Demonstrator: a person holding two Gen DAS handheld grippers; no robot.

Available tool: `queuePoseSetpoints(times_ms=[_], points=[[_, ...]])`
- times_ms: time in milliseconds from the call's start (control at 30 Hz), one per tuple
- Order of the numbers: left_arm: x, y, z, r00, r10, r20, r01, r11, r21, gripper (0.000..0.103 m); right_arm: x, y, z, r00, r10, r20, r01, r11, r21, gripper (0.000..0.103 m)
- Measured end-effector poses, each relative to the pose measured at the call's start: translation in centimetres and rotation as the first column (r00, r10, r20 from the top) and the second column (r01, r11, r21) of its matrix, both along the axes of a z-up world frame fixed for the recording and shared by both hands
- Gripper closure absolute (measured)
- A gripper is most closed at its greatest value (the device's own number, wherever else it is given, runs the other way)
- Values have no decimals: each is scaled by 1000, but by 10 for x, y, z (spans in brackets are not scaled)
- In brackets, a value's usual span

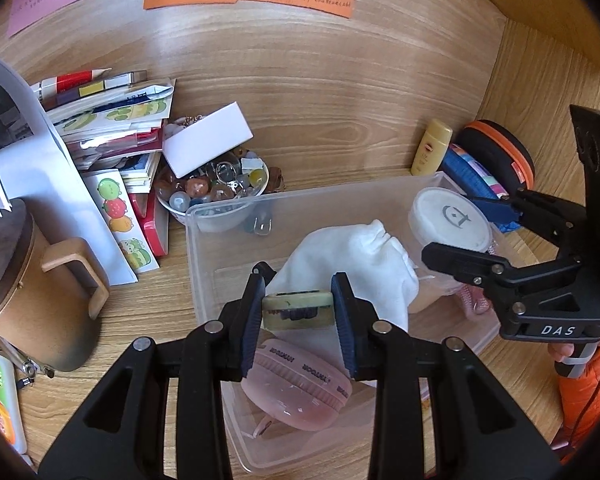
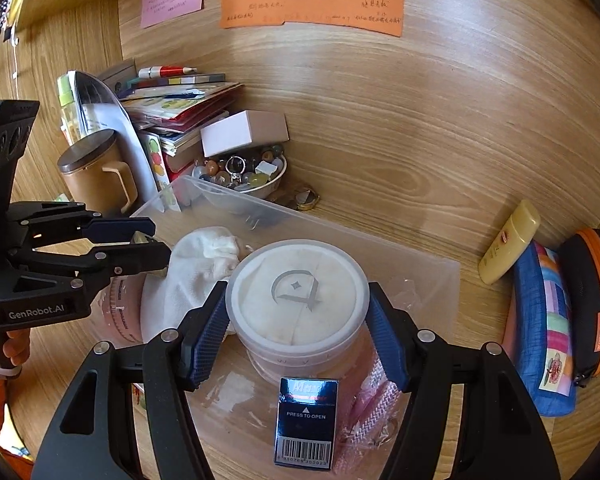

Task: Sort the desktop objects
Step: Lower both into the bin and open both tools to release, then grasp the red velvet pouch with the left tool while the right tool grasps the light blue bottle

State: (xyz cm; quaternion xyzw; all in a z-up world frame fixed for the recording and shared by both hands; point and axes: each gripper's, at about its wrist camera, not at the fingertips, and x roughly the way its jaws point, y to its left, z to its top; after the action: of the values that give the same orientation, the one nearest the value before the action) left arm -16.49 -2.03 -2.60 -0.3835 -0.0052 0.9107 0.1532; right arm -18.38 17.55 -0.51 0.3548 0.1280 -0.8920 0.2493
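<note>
My left tongs [image 1: 298,312] grip a small greenish block [image 1: 298,309] above the clear bin [image 1: 204,264], while my right tongs [image 2: 298,340] clasp the white jar [image 2: 297,300].

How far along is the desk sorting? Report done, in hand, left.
Done: white cloth pouch and pink round case lie in the clear plastic bin.
In hand: left hand-held gripper grips a small cream block; right hand-held gripper brackets the white-lidded round jar.
Left: yellow bottle, bead bowl.
</note>
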Motion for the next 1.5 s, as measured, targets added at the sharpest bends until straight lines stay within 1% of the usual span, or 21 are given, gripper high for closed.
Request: queuePoseSetpoints(times_ms=[267,300,467,533,667,733,867,933,967,1033,1100,1133,1200,1333,1500], points=[[0,2,-3,1000,-8,17,9,1000,-9,69,1,-3,-1,1000,-3,-12,3,1000,29,40],[0,2,-3,1000,-8,21,8,1000,-9,65,1,-3,-1,1000,-3,-11,4,1000,30,40],[4,4,0,1000,-7,16,7,1000,-22,58,2,-2,1,1000,-4,-14,5,999,38,38],[7,4,1,1000,-9,9,9,1000,-24,49,4,-1,4,1000,-5,-20,5,999,37,35],[14,6,6,1000,-13,-11,13,999,-36,46,8,-1,7,1000,-3,-28,4,999,34,32],[18,7,9,1000,-11,-23,10,999,-46,41,11,0,9,999,-3,-35,4,1000,30,30],[24,8,15,999,-9,-45,6,998,-59,40,18,2,14,999,-7,-44,8,1000,16,29],[29,8,18,999,-4,-54,1,998,-62,37,23,5,17,999,-11,-45,12,1000,7,26],[32,8,20,998,1,-61,-4,998,-62,34,25,6,18,999,-13,-47,13,1000,4,22],[37,6,22,997,9,-71,-14,998,-64,31,31,9,22,998,-16,-56,16,1000,-8,18],[43,5,25,996,24,-82,-30,997,-68,23,38,12,25,998,-20,-59,19,1000,-16,18],[46,5,26,996,29,-86,-35,997,-70,21,40,14,26,998,-22,-61,21,1000,-19,17],[55,4,30,994,49,-100,-56,996,-75,13,47,18,27,998,-31,-63,29,999,-24,14],[71,2,34,991,65,-115,-74,995,-74,9,63,27,27,996,-51,-68,49,998,-35,9],[93,4,32,992,71,-105,-78,995,-62,7,87,39,24,996,-58,-71,55,997,-52,9]])
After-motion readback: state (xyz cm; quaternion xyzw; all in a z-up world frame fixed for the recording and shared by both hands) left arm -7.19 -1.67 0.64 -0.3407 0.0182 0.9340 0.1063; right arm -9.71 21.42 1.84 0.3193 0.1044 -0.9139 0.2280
